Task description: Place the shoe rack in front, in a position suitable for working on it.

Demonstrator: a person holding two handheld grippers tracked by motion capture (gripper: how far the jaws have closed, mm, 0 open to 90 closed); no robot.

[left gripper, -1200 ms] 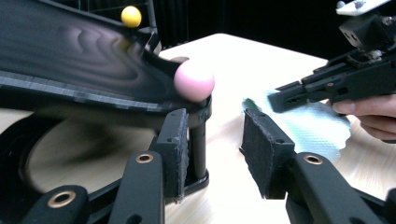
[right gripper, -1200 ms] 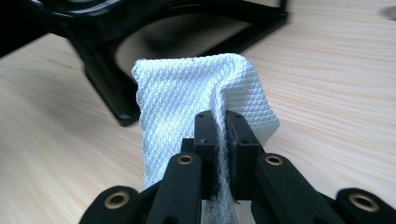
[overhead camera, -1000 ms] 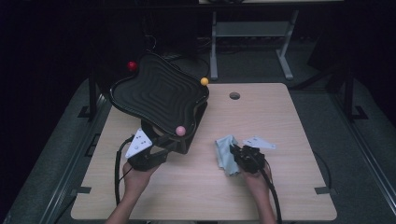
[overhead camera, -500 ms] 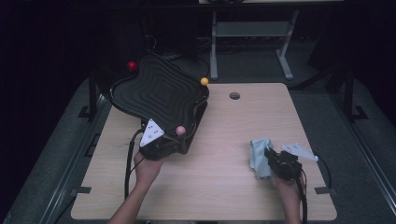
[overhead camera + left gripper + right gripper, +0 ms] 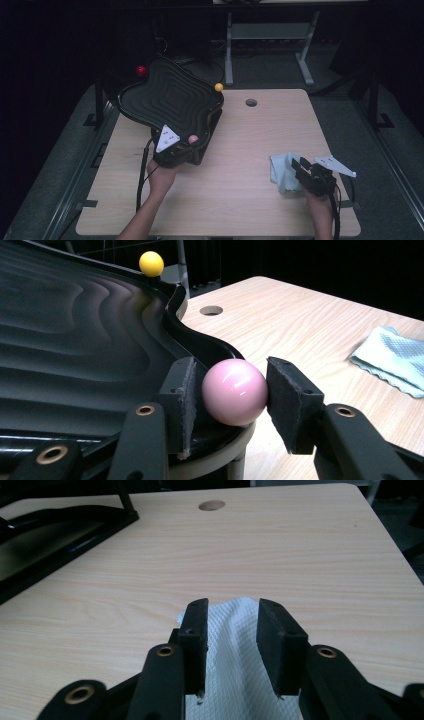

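The fingers (image 5: 182,400) of the left gripper (image 5: 235,405) sit on either side of the pink ball (image 5: 234,392), pads pressed to it left and right, a narrow hold on the knob at the near corner of the black wavy tray (image 5: 75,340). From the high view, that left gripper (image 5: 172,147) shows at the tray's near edge, with the person's left hand (image 5: 161,177) behind it. A yellow ball (image 5: 151,263) tops the tray's far corner, and a red ball (image 5: 141,70) marks the back left one. The tray rests on the wooden surface (image 5: 240,150), toward its left. Over to the right: the right gripper (image 5: 231,645) has just been opening its fingers, and they now stand parted with the pale cloth (image 5: 235,645) lying loose between them, pads off the fabric. The cloth (image 5: 284,172) lies crumpled near the surface's right front, just ahead of the right gripper (image 5: 306,174).
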